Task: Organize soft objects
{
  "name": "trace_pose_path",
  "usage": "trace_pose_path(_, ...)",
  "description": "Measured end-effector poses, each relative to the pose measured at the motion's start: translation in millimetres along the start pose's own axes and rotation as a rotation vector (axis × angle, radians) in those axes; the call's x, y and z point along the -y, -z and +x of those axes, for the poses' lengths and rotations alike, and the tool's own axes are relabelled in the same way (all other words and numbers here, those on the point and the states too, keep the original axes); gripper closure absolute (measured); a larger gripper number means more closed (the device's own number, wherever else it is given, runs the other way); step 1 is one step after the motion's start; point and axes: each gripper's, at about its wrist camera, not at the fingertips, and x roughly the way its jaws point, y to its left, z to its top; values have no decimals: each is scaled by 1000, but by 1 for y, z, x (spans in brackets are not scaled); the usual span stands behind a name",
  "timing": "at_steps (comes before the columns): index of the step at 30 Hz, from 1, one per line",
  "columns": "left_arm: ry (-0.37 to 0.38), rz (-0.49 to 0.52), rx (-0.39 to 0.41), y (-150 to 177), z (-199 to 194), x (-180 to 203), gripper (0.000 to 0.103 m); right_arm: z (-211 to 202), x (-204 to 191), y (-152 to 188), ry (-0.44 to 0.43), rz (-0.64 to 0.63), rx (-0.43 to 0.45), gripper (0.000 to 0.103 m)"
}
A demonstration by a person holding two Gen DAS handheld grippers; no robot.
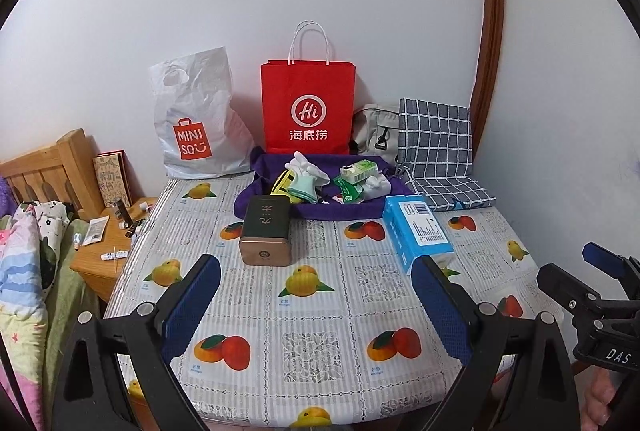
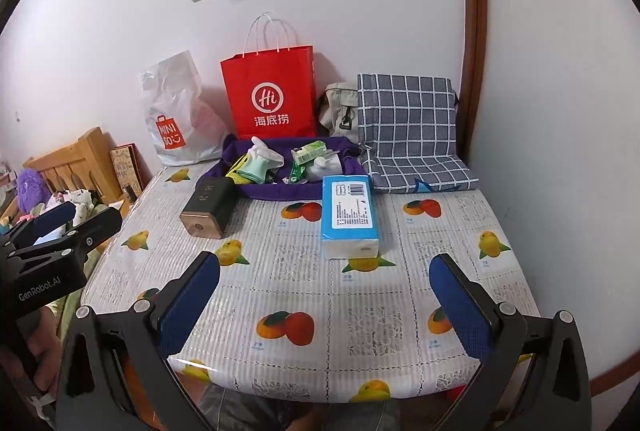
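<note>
Both cameras sit low at the near edge of the fruit-patterned plastic-covered bench [image 1: 312, 311], looking across it toward the white wall. Both see the tall red paper bag [image 1: 308, 107] [image 2: 272, 95]. Each camera sees the other tool at its side.

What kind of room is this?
Probably a bedroom at home: a wooden bed headboard with rumpled bedding, a bedside cabinet, and a table with a fruit-print cover carrying shopping bags.
</note>
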Motion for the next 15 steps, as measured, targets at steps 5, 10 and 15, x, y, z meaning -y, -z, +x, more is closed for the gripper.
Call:
trace_pose_path(5, 1, 2, 1, 0, -1, 1, 6, -1, 0, 2, 1, 2, 2, 0)
trace_pose_path(10, 1, 3, 0, 1, -1, 2, 6, -1, 0, 2, 1, 0, 1, 0)
trace_pose_path(15, 0, 5, -3, 2, -2, 3, 6, -2, 2, 3, -2, 6, 2, 0)
